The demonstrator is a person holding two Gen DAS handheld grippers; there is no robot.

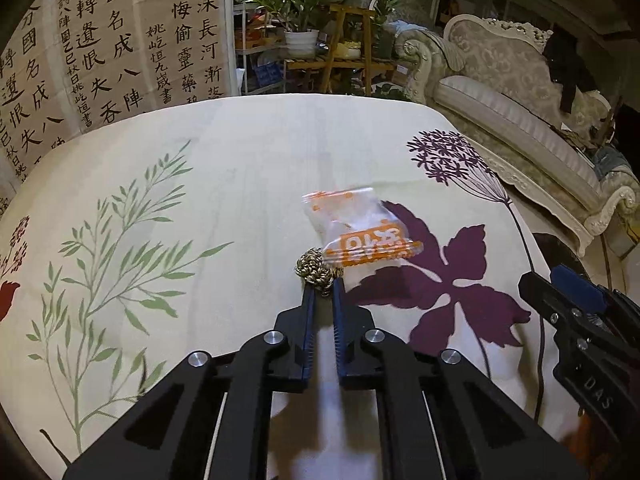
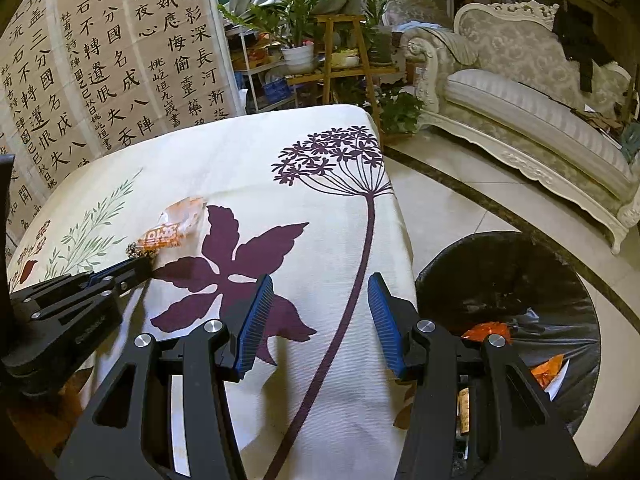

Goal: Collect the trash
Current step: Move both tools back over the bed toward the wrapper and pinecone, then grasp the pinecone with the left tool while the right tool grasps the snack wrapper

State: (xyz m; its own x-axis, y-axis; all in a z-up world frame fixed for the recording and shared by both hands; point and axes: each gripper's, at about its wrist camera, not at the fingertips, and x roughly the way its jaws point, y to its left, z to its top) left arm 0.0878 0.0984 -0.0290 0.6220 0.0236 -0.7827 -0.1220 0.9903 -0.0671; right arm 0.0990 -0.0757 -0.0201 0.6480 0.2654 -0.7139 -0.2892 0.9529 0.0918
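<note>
We saw the left gripper (image 1: 323, 286) closed on a small golden crumpled ball (image 1: 316, 268), near the middle of the table (image 1: 240, 152). The orange wrapper (image 1: 362, 232) lay touching it, long axis running toward the far edge. The right gripper (image 2: 320, 304) stood half open, empty, over the table's right edge.

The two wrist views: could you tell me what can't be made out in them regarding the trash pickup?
- Left wrist view: the left gripper is closed at a crumpled gold ball; its material is too small to tell.
- Both views: the orange wrapper is motion-blurred, so its print is unreadable.
- Right wrist view: the right gripper, open and empty, hides part of the black-lined bin; its contents are unclear.
</note>
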